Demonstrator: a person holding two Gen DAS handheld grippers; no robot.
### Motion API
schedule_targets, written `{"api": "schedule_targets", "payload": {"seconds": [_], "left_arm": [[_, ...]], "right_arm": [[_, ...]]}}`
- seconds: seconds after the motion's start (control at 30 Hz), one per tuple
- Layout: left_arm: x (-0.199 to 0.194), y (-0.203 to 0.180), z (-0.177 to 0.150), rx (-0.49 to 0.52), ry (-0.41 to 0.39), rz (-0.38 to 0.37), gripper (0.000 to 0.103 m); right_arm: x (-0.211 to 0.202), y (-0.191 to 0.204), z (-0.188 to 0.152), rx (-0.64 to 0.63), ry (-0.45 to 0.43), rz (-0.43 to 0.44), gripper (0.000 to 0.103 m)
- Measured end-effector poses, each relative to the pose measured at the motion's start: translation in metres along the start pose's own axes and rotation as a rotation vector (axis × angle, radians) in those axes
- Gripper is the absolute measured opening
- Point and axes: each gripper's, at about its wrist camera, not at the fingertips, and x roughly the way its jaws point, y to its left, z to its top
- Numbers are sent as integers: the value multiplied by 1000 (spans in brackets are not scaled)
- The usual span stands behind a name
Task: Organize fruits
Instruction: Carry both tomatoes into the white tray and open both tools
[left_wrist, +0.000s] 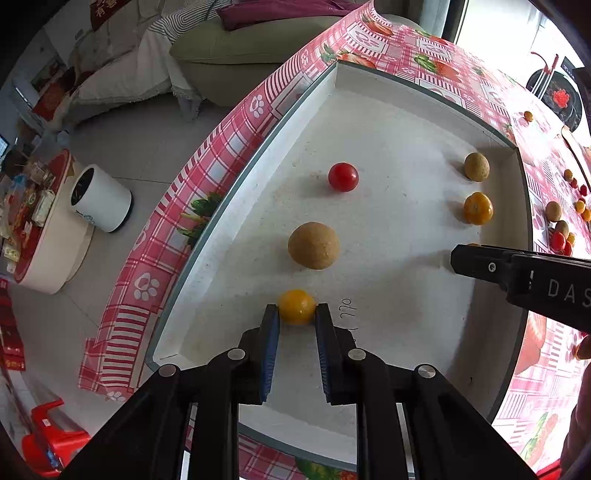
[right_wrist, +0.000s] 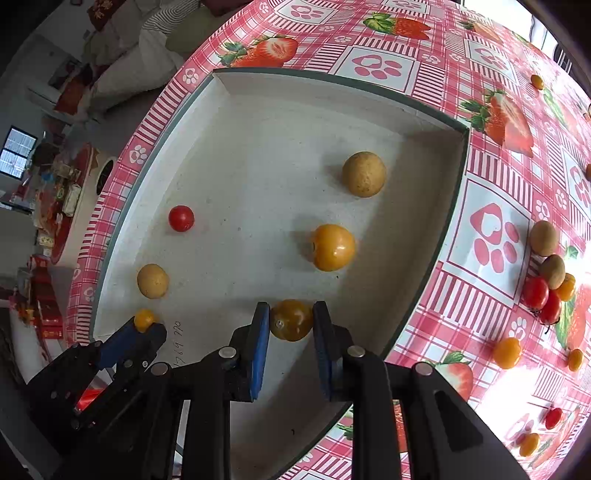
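Note:
A white tray (left_wrist: 406, 122) lies on the strawberry-print table. My left gripper (left_wrist: 296, 314) is shut on a small yellow tomato (left_wrist: 296, 306) low over the tray's near left part; it also shows in the right wrist view (right_wrist: 144, 320). My right gripper (right_wrist: 290, 314) is shut on a yellow-orange tomato (right_wrist: 291, 320) over the tray's near edge. In the tray lie a red tomato (left_wrist: 343, 177), a tan round fruit (left_wrist: 313, 245), another tan fruit (right_wrist: 364, 173) and an orange tomato (right_wrist: 333, 247).
Several loose tomatoes and tan fruits (right_wrist: 546, 269) lie on the tablecloth (right_wrist: 491, 236) right of the tray. The table edge drops off at the left, with a white bin (left_wrist: 99, 197) on the floor below.

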Motion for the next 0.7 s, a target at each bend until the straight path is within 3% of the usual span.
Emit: {"api": "schedule_targets", "payload": {"seconds": [0.03,0.1,0.4,0.43,0.5,0.57,0.7], "left_arm": [[0,-1,1,3,3,2,21],[-1,-2,2,4,9,3,21],[-8,-3,4,35,5,-14,22],[-8,-2,4,38,5,-17,25],[-14,0,4,26,-20,-20,87],[-27,3,4,17,-97,-28,89],[-29,-6,11,44,-65,-13,89]], "right_arm": [[0,-1,1,4,2,9,34],[-3,-1,0,13,-4,28,56],[-48,-13,-8,49,-115,80,70],[-53,-16,-11,58,-123,79,70],[-61,-26,-18,82,-135,77,75],[-69,-35,-23,109,-145,67,76],[-81,-63,-41,164,-163,26,76]]}}
